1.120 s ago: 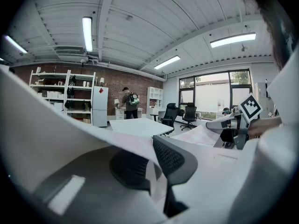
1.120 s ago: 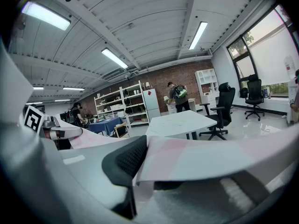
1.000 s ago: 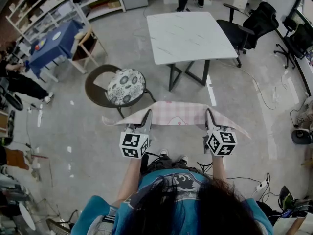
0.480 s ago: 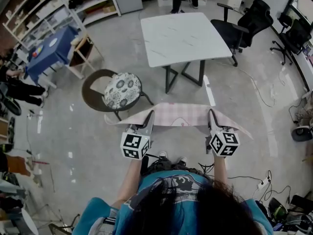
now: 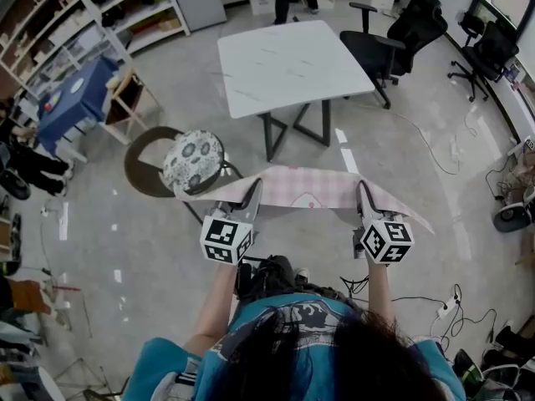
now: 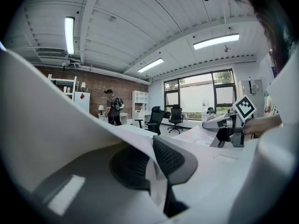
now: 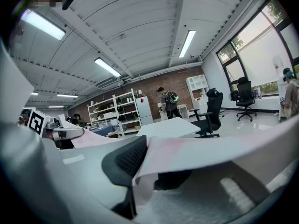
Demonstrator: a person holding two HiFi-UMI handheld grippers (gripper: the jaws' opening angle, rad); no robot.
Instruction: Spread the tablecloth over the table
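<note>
Pinches the pink checked tablecloth (image 5: 305,189) close to the body with the left gripper (image 5: 253,192) and the right gripper (image 5: 361,192) — both squeezed almost shut on its near edge. Holds the two well apart, likely to keep the cloth wide and flat, up off the floor. Lets the ends flop down past each side. Stands just short of a round flowery chair (image 5: 191,159) on the left. Faces the white table (image 5: 288,61) farther off — bare, not yet covered.

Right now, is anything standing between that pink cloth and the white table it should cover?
Nothing visible does: only floor lies between the tablecloth and the table. The round cushioned chair stands off to the left of that path.
</note>
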